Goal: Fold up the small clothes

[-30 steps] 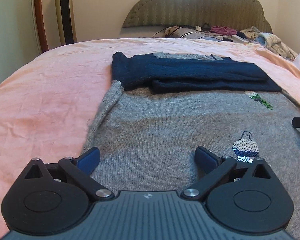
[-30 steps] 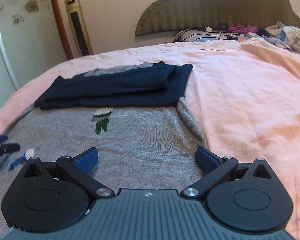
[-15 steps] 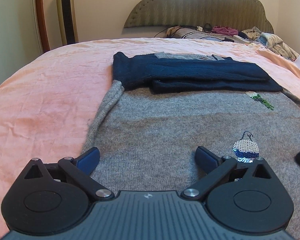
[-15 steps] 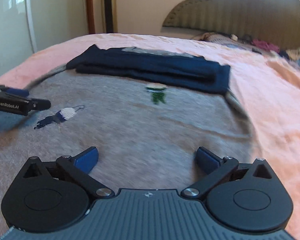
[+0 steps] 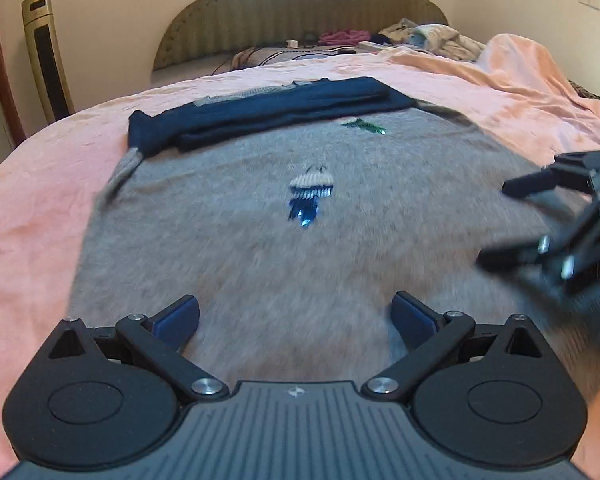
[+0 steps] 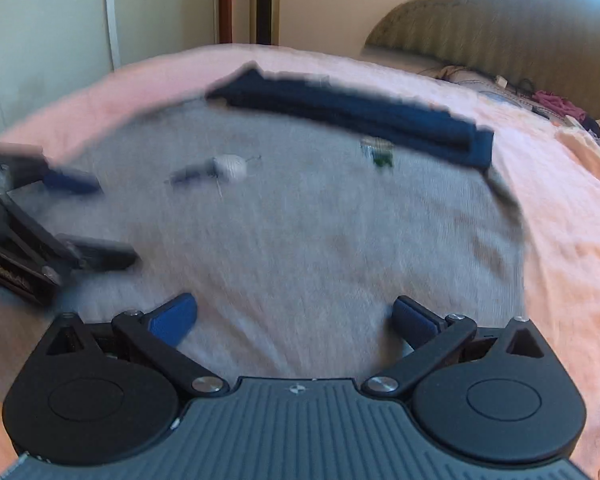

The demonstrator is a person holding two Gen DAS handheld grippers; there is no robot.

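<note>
A grey knit sweater (image 5: 260, 240) with small sequin motifs (image 5: 311, 188) lies flat on the pink bed; it fills the middle of the right wrist view (image 6: 320, 248) too. Dark navy fabric (image 5: 268, 110) lies folded across its far end (image 6: 360, 120). My left gripper (image 5: 296, 316) hovers open over the near part of the sweater, holding nothing. My right gripper (image 6: 296, 320) is open as well and empty, above the same near part. Each gripper shows in the other's view: the right one (image 5: 512, 224) at the right edge, the left one (image 6: 96, 220) at the left edge, both blurred.
The pink bedspread (image 5: 40, 208) surrounds the sweater on both sides. A padded headboard (image 5: 300, 16) and a pile of loose clothes (image 5: 420, 36) are at the far end. A gold tower fan (image 5: 48, 56) stands by the wall at left.
Both grippers have swung inward toward each other over the sweater's near part; each now sees the other closer. The sweater and navy fabric have not moved.
</note>
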